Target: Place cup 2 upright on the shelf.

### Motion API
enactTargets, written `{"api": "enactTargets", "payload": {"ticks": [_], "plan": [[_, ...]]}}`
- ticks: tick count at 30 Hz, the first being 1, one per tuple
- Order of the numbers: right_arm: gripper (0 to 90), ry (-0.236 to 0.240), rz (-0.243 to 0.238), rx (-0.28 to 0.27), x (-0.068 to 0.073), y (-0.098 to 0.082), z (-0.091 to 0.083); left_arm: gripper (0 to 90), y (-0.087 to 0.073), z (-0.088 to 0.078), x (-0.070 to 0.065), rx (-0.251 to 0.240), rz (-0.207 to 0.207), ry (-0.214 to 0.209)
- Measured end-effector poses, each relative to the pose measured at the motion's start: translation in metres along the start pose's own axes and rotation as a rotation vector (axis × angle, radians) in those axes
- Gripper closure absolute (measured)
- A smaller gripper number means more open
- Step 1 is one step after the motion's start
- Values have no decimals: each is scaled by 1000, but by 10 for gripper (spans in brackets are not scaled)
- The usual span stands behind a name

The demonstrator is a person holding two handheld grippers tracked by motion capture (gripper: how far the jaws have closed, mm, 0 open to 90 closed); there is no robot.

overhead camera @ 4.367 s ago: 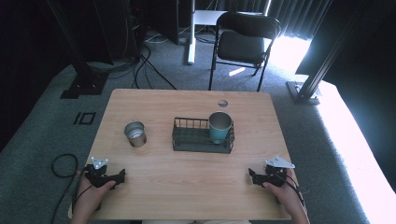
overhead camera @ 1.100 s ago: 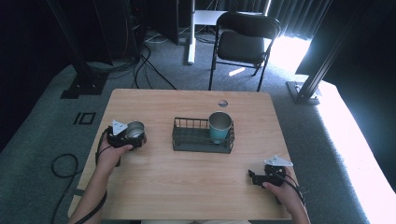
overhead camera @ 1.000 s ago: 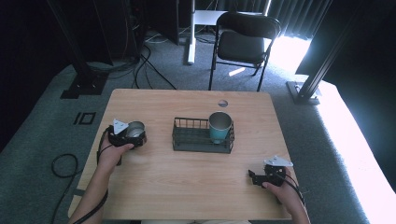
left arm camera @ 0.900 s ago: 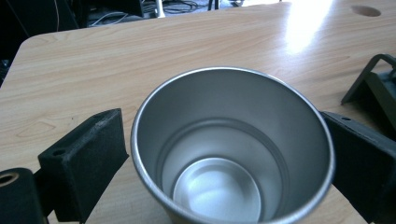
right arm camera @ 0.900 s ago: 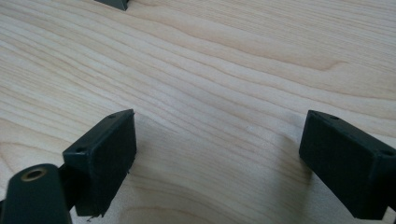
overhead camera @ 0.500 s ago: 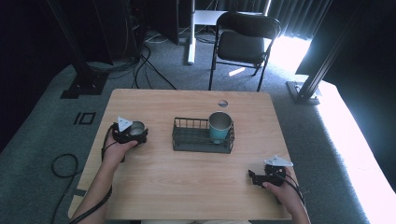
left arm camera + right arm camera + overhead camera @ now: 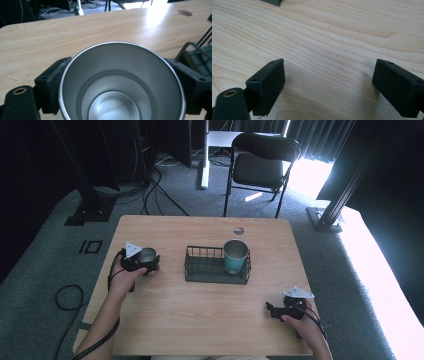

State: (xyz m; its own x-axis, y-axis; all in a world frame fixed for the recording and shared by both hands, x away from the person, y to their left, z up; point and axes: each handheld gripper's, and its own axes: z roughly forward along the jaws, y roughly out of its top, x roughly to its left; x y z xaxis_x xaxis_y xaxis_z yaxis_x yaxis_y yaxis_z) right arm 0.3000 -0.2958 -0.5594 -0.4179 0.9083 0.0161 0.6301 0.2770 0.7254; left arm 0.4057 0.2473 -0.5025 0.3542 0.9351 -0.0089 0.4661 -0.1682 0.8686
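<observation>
From above, we see a steel cup (image 7: 148, 255) on the table's (image 7: 200, 315) left side, the left gripper (image 7: 145, 265) around it. A wire basket (image 7: 210, 270) at centre holds a teal cup (image 7: 235, 256). The right gripper (image 7: 272, 310) rests near right.

Left gripper view: we see both jaws pressed against the steel cup (image 7: 122, 82).

Right gripper view: jaws spread wide over bare table (image 7: 332, 37).

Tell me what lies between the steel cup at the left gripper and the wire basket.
Only bare table lies between the steel cup and the wire basket, as seen in the high view.
</observation>
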Motion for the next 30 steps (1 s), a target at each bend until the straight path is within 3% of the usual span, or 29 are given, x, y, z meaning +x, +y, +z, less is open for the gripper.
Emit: {"api": "enactTargets", "payload": {"ticks": [5,9,15,17,20,23,24,30], "plan": [[106,1,2,0,0,0,0,139,15,-9,-5,-26,-6,-25],[106,2,3,-1,0,0,0,139,30,-16,-12,-46,18,-33],[106,2,3,-1,0,0,0,139,51,-23,-28,-82,50,-79],[106,2,3,-1,0,0,0,139,51,-23,-28,-82,50,-79],[106,1,1,0,0,0,0,139,68,-27,-43,-106,78,-114],[107,2,2,-1,0,0,0,139,71,-28,-46,-112,85,-124],[107,2,3,-2,0,0,0,139,79,-31,-54,-123,97,-147],[106,3,5,-2,0,0,0,139,92,-32,-70,-151,120,-182]]}}
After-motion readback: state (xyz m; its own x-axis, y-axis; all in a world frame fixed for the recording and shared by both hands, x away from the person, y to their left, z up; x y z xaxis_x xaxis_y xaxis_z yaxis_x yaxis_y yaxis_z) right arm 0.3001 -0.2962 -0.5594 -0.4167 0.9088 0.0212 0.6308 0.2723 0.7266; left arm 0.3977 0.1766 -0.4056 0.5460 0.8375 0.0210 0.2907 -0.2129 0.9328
